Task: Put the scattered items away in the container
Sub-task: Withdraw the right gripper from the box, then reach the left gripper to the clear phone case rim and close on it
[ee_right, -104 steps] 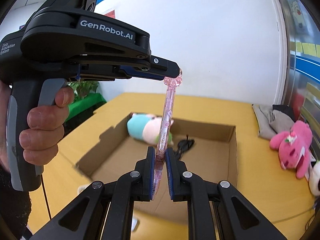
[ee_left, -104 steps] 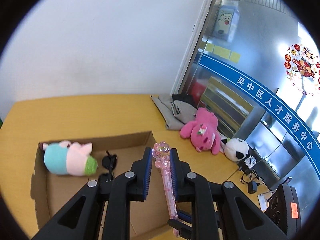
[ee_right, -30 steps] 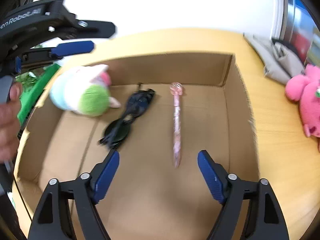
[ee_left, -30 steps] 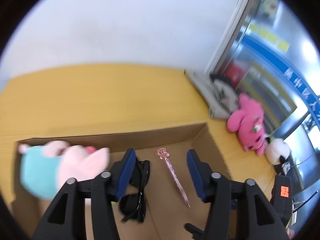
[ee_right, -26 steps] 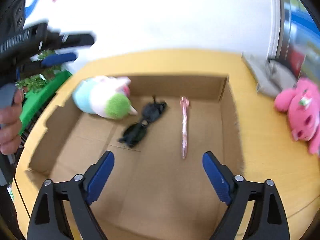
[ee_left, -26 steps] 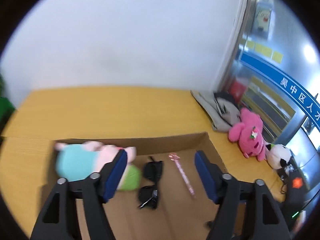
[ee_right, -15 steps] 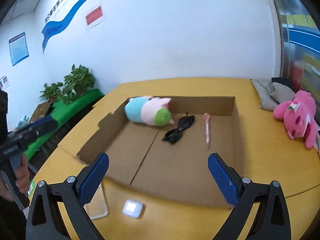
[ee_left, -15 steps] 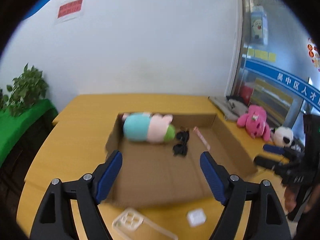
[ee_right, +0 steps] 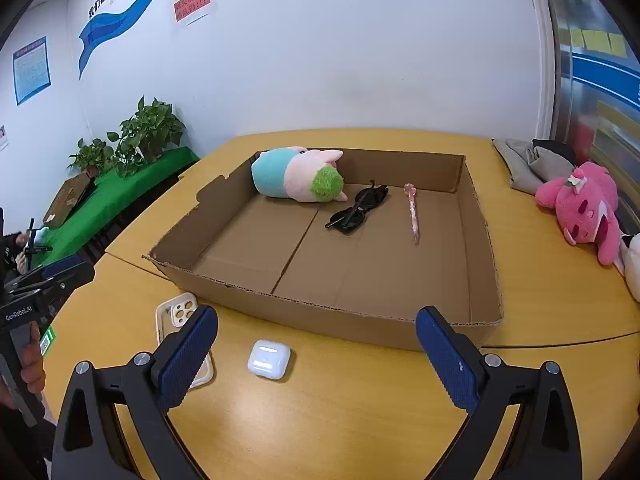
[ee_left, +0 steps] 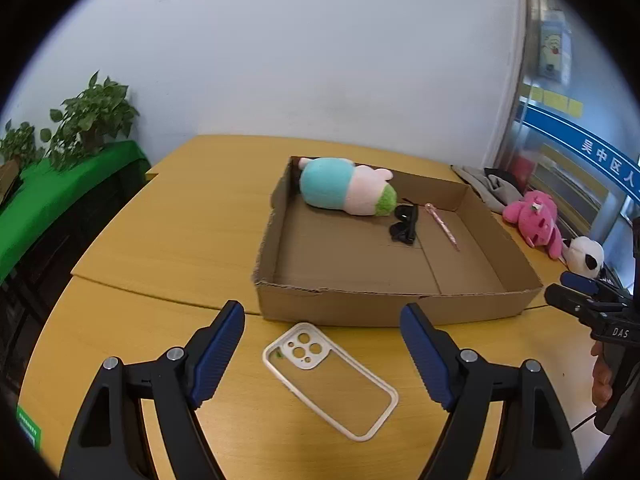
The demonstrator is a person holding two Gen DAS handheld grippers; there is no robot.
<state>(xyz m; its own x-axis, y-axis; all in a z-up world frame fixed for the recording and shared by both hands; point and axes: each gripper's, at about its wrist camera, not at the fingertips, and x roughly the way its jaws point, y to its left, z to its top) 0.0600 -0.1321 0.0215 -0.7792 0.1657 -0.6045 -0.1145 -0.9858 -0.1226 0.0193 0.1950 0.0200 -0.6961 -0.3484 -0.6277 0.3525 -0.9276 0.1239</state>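
Observation:
A shallow cardboard box (ee_left: 384, 312) (ee_right: 478, 224) lies on the yellow table and holds a teal-and-pink plush (ee_left: 344, 186) (ee_right: 298, 176), black sunglasses (ee_left: 404, 224) (ee_right: 358, 208) and a pink wand pen (ee_left: 442, 226) (ee_right: 413, 212). A clear phone case with a white rim (ee_left: 330, 376) (ee_right: 176, 312) lies on the table in front of the box. A white earbud case (ee_right: 269, 359) lies beside it. My left gripper (ee_left: 322, 356) is open and empty over the phone case. My right gripper (ee_right: 316, 356) is open and empty around the earbud case.
A pink plush (ee_left: 534, 222) (ee_right: 584, 208), a panda plush (ee_left: 584, 256) and folded grey cloth (ee_right: 532, 164) lie on the table right of the box. Potted plants on a green-covered bench (ee_right: 132, 140) stand to the left. A seam crosses the tabletop (ee_left: 160, 292).
Both grippers let go of the pink pen, which now lies in the box. Both have pulled back and opened wide, and now sit over the phone case and the earbud case.

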